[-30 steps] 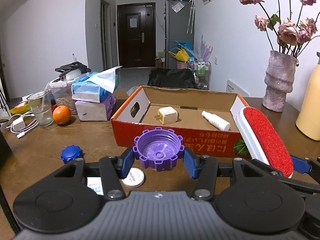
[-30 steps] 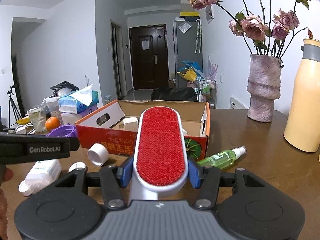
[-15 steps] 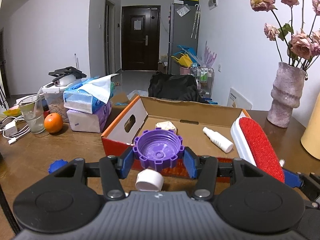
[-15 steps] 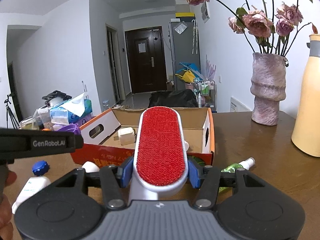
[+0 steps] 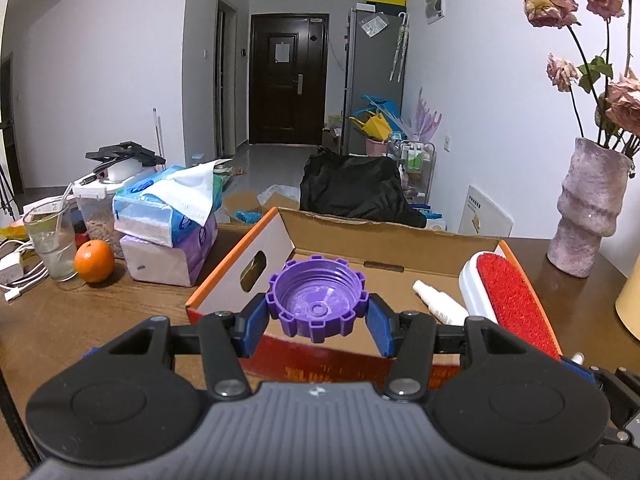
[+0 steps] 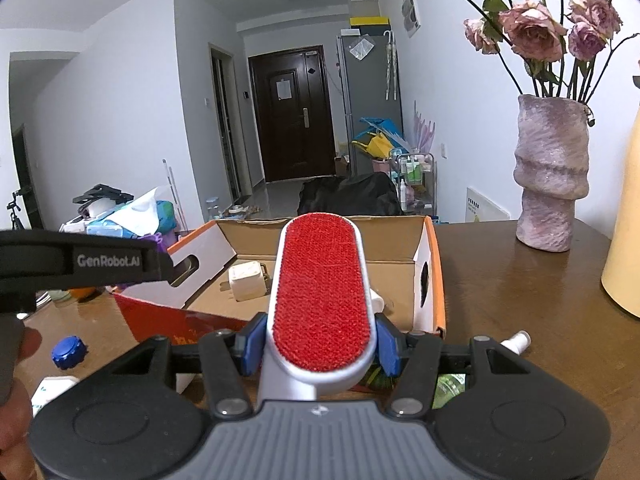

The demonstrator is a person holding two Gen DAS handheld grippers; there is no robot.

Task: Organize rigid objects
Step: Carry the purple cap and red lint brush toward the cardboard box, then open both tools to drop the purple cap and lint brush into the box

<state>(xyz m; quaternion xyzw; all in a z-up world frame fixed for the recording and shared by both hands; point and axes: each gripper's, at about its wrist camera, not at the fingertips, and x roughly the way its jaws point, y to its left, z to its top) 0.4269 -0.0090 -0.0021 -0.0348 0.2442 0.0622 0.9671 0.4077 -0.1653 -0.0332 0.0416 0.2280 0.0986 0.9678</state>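
Left wrist — purple cap (image 5: 318,307) between tool (image 5: 318,322) pads

Green bottle (image 6: 448,390) mostly hidden behind right tool; yellow jug (image 6: 624,240) cut off by edge.

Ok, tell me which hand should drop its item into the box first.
Left, probably. The left gripper holds the purple cap right at the cardboard box's near wall. The right gripper grips the longer lint brush, which needs more room.
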